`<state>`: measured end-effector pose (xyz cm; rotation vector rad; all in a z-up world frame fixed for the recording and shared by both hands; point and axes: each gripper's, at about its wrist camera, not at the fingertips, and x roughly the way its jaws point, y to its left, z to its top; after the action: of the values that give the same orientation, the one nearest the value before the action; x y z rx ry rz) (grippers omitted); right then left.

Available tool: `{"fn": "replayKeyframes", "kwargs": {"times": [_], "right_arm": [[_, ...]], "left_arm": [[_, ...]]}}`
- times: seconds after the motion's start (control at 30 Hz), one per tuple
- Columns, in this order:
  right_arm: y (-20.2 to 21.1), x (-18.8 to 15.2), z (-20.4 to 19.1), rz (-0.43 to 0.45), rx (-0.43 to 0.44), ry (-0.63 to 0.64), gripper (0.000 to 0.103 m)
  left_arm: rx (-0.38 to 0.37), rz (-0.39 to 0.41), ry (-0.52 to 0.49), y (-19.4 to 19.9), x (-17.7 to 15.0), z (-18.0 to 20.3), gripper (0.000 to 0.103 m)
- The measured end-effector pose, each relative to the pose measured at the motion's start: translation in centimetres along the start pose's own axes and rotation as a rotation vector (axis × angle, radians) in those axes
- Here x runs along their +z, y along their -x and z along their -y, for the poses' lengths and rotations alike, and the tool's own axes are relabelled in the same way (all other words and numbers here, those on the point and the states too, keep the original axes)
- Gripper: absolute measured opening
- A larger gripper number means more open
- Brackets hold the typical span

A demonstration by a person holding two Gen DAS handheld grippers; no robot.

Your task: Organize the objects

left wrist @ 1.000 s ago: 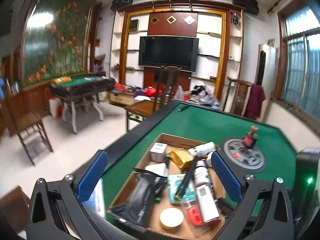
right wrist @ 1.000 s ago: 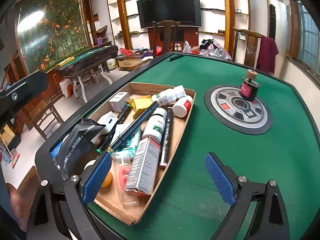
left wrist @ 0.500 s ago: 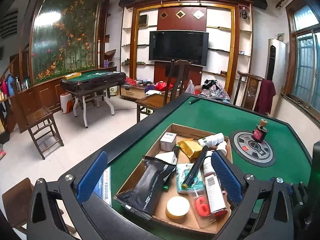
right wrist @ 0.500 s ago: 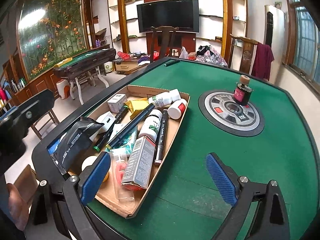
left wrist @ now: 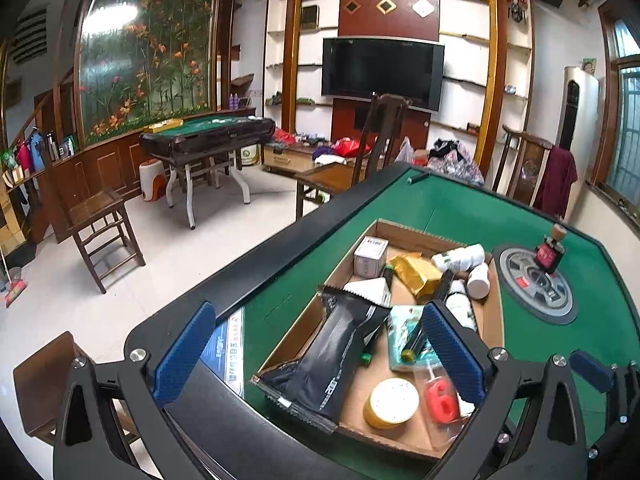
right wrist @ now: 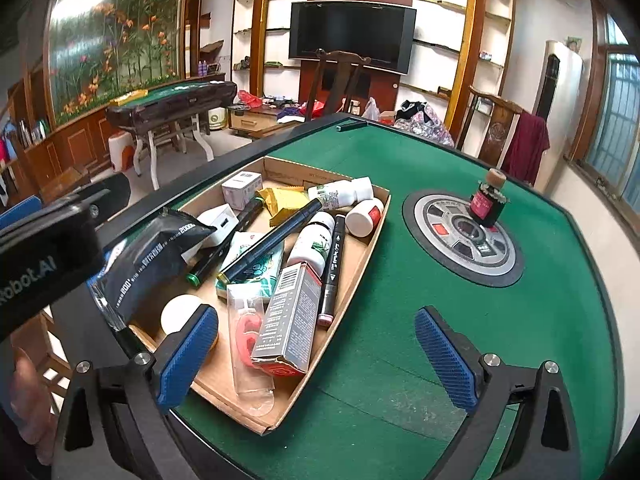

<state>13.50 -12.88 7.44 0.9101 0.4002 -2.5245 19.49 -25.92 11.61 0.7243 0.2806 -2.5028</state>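
While both hand-held tools hang above the near edge of the green card table [right wrist: 440,184], a shallow cardboard tray [right wrist: 372,240] lies on the felt at its left side, heaped with small goods. The left gripper [left wrist: 316,354] is spread wide and holds nothing, its blue pads straddling the near end of the tray; the right gripper [right wrist: 316,356] is likewise spread and empty, poised over the tray's near right corner and the bare felt beside it. Inside, the pile is loose and overlapping: a black foil pouch [right wrist: 156,248] slumps over the near left wall, long black markers [right wrist: 276,236] cross a teal packet, white pill bottles [right wrist: 340,194] lie on their sides at the far right, and a grey-and-red carton [right wrist: 288,320] leans on a clear pack with a red shape inside, with a round yellow tin [left wrist: 394,402] near the front. A dark ink bottle [right wrist: 488,204] stands alone on the round control hub [right wrist: 464,240] at the table's middle, well apart from the tray. Whether the tray is being filled or emptied cannot be judged from this scene. Any grasp here would go best on whatever lies topmost and free, taken across its narrow width, so neighbours are not dragged along.
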Motion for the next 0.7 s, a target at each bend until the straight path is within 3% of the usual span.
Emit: {"fn": "replayKeyframes", "kwargs": {"times": [0.23,0.7], "right_arm": [[-0.1,-0.4,-1.9,0.025,-0.144,0.11,0.102],[-0.5,-0.6,-3.0,0.01,-0.133,0.157,0.102]], "left_arm": [[-0.007,-0.056,0.026,-1.2,-0.7,-0.8,0.103],[0.003,-0.06,-0.003,-1.5,-1.3,-0.5,0.103]]}}
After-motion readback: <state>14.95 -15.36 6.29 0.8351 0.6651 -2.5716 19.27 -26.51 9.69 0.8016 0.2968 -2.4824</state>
